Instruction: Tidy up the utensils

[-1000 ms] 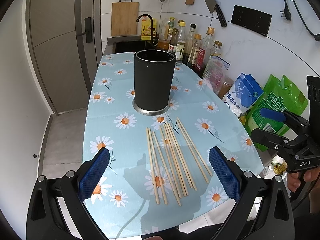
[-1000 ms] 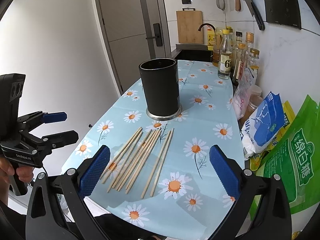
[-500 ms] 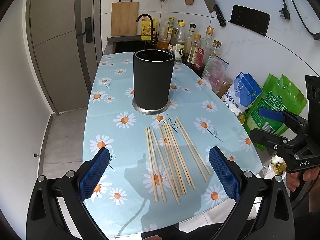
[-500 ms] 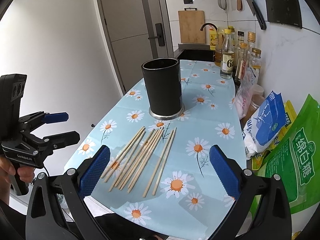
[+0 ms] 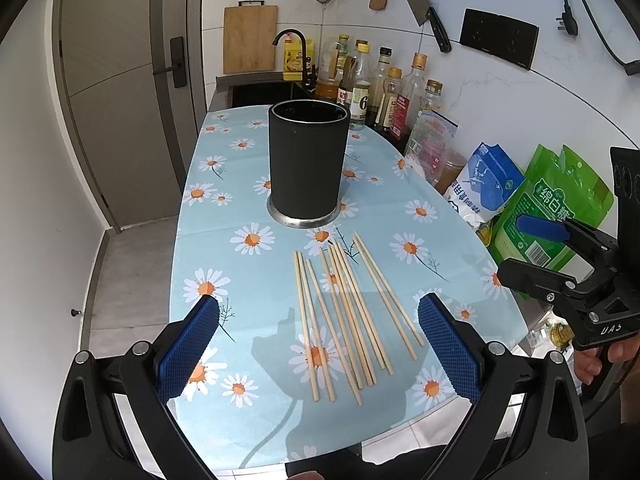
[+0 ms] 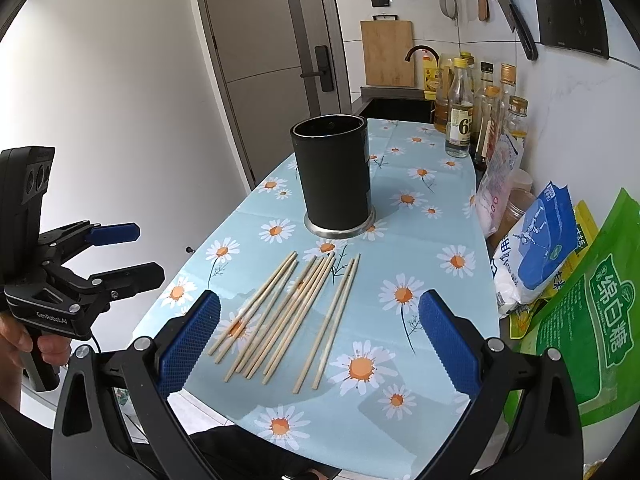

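Several wooden chopsticks (image 5: 344, 312) lie loose, side by side, on the daisy-print tablecloth (image 5: 224, 240). Just beyond them stands a black cylindrical holder (image 5: 306, 164) on a metal base, upright and with nothing showing above its rim. My left gripper (image 5: 318, 340) hovers open above the near ends of the chopsticks, holding nothing. The right gripper (image 5: 516, 250) hangs open off the table's right edge. In the right wrist view the chopsticks (image 6: 288, 312) and holder (image 6: 334, 176) lie ahead of my open right gripper (image 6: 318, 340). The left gripper (image 6: 146, 254) is open at the left.
Bottles (image 5: 384, 88) line the wall at the back right. A blue-white bag (image 5: 488, 184) and a green bag (image 5: 552, 200) crowd the table's right side. A sink with a tap (image 5: 292, 40) lies behind. The table's left edge drops to the floor by a door (image 5: 120, 100).
The right wrist view has drifted a little, so the holder sits slightly further right in it. The left gripper has barely moved. Both stay open and the chopsticks lie untouched.
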`<action>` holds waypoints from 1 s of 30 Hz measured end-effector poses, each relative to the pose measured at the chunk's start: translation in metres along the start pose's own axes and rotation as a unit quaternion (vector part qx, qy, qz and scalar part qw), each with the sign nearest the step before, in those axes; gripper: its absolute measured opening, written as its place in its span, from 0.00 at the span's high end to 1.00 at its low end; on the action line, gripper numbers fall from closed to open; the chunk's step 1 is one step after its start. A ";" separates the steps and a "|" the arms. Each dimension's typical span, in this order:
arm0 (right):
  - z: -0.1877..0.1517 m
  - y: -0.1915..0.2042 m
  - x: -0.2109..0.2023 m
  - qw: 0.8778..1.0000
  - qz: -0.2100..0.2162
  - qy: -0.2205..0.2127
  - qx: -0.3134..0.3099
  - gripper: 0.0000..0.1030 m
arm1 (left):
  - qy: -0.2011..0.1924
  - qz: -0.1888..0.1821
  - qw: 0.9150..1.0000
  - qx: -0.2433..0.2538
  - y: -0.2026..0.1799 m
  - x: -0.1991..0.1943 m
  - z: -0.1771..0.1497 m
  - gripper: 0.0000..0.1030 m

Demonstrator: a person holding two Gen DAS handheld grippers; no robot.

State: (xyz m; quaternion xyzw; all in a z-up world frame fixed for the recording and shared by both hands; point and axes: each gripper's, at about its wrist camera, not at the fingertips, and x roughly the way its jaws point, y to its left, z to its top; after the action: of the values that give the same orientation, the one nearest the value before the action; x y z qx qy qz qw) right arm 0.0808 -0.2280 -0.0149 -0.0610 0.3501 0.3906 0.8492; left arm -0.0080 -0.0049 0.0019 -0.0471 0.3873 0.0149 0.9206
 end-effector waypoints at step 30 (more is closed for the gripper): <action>0.004 0.000 0.001 1.000 0.003 0.005 0.004 0.04 | 0.002 -0.014 1.000 -0.014 0.007 0.002 0.001 0.06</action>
State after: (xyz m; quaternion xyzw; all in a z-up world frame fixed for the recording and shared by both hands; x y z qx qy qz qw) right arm 0.0831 -0.2258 -0.0124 -0.0588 0.3559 0.3913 0.8466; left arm -0.0067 0.0019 0.0007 -0.0655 0.3883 0.0078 0.9192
